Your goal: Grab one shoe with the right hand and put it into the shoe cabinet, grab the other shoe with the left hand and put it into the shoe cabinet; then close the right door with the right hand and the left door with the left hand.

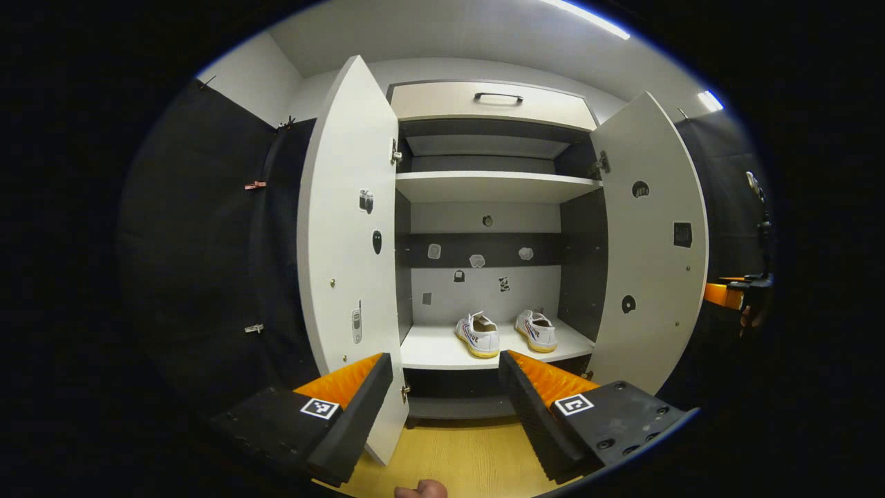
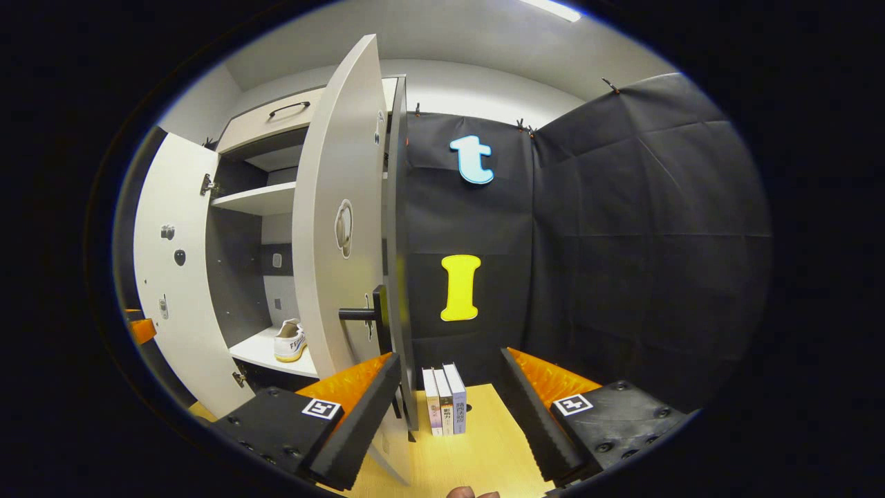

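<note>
Left tool [image 1: 442, 408]: seen at the bottom of the left gripper view, its two fingers spread wide apart and nothing held between them; it is pointed straight at the open shoe cabinet.
Right tool [image 2: 449, 408]: seen at the bottom of the right gripper view, fingers likewise spread and released, with nothing gripped; it is placed just beside the outer face of the right door. In the left gripper view it is glimpsed at the far right edge, past that door.
Right door [image 2: 339, 228]: swung open, edge-on to the right tool, with a dark bar handle [image 2: 359, 313] projecting from its outer face.
Left door [image 1: 346, 235]: swung open, its inner face dotted with small stickers.
Shoes: two white shoes, the left shoe [image 1: 478, 334] and the right shoe [image 1: 536, 330], are set side by side on the bottom shelf [image 1: 429, 349] of the cabinet, heels toward the viewer, near each other but apart. One of them is also seen past the right door in the right gripper view.
Shoe cabinet [image 1: 487, 187]: an upper shelf is fitted above the shoes and a drawer with a dark handle [image 1: 498, 97] is at the top.
Books [image 2: 444, 399]: three are stood upright on the wooden floor [image 2: 477, 443] between the right tool's fingers, farther off, near the black cloth wall.
</note>
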`<state>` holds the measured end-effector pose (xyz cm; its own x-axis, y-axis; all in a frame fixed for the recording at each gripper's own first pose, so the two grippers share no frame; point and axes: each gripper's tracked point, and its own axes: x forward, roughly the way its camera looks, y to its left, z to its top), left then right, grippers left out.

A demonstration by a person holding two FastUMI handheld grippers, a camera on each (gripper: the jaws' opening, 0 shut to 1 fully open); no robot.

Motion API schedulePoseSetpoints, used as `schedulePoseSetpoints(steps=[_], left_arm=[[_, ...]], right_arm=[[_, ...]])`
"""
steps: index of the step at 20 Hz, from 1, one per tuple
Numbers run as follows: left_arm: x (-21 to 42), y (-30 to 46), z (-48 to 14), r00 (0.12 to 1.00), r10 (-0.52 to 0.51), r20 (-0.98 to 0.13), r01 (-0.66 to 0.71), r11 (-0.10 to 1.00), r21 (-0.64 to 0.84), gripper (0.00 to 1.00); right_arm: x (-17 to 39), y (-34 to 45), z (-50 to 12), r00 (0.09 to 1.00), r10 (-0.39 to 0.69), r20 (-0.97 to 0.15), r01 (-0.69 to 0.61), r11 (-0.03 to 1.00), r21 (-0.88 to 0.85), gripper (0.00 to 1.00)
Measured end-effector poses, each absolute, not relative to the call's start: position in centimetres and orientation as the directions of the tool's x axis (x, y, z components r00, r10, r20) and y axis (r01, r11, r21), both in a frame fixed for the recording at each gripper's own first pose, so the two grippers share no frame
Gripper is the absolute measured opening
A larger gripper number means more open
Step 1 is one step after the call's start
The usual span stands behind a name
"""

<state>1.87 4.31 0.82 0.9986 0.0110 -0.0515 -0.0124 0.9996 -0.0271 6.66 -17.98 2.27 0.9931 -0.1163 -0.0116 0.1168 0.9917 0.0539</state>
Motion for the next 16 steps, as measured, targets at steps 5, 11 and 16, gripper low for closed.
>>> schedulePoseSetpoints(steps=[5,11,16], left_arm=[[1.0,6.9,0.5,0.998,0.031,-0.056,-0.033,0.999,-0.033,0.97],[0.7,8.9,0.1,0.997,0.039,-0.062,-0.042,0.998,-0.046,0.97],[0.0,10.1,0.1,0.997,0.045,-0.059,-0.048,0.998,-0.047,0.97]], right_arm=[[6.2,-16.3,2.3,0.992,-0.127,-0.011,0.128,0.99,0.052,0.95],[6.1,-12.0,2.2,0.997,-0.071,-0.006,0.072,0.996,0.061,0.95],[6.9,-7.0,2.1,1.0,0.002,-0.008,-0.002,0.997,0.078,0.96]])
